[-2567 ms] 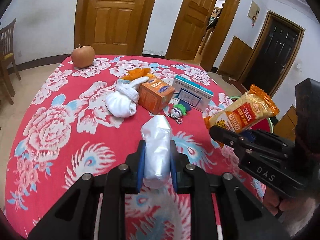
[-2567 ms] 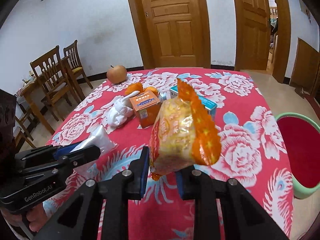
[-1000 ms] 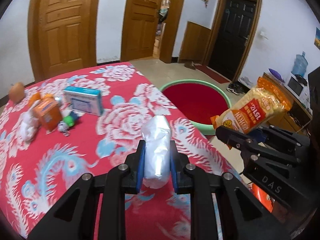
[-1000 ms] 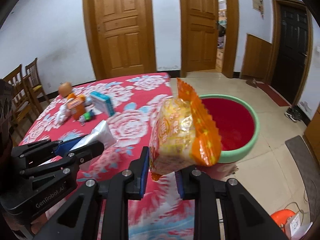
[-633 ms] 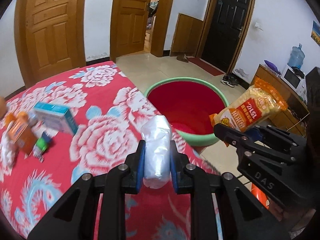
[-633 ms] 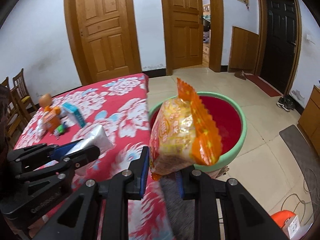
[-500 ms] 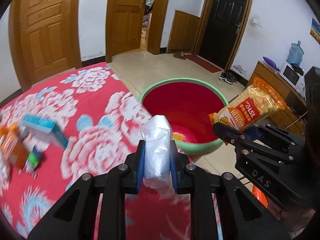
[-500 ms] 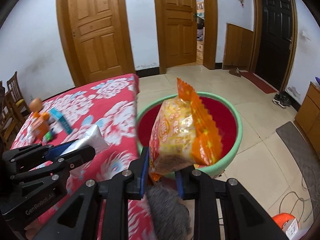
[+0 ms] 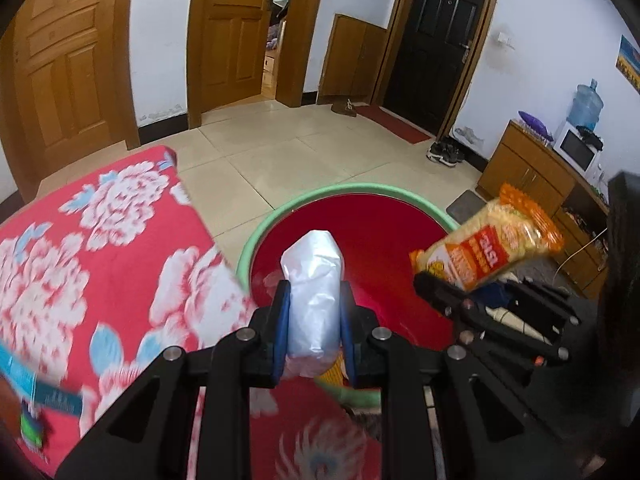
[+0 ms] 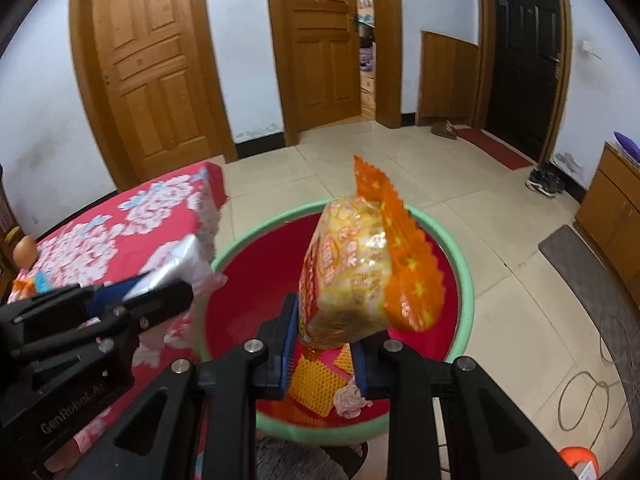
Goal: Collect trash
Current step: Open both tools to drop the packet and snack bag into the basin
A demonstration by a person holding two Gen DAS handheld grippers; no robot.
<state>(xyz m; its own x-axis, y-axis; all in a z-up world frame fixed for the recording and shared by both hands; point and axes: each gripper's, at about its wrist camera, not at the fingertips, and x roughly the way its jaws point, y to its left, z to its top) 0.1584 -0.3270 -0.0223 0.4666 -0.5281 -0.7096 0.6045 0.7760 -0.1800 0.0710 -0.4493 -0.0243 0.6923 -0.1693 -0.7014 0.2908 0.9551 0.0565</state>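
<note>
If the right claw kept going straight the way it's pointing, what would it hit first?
Probably the inside of the red basin. The right claw, shut on the orange snack bag, points down into it, toward the trash at its bottom; depth is hard to judge.

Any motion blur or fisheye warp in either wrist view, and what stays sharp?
Left wrist view: red floral tablecloth smeared, crinkled silver plastic wrapper in the jaws sharp, door frames bowed. Right wrist view: green-rimmed red basin rim slightly soft, orange-yellow snack bag crisp, dark corner vignette.
</note>
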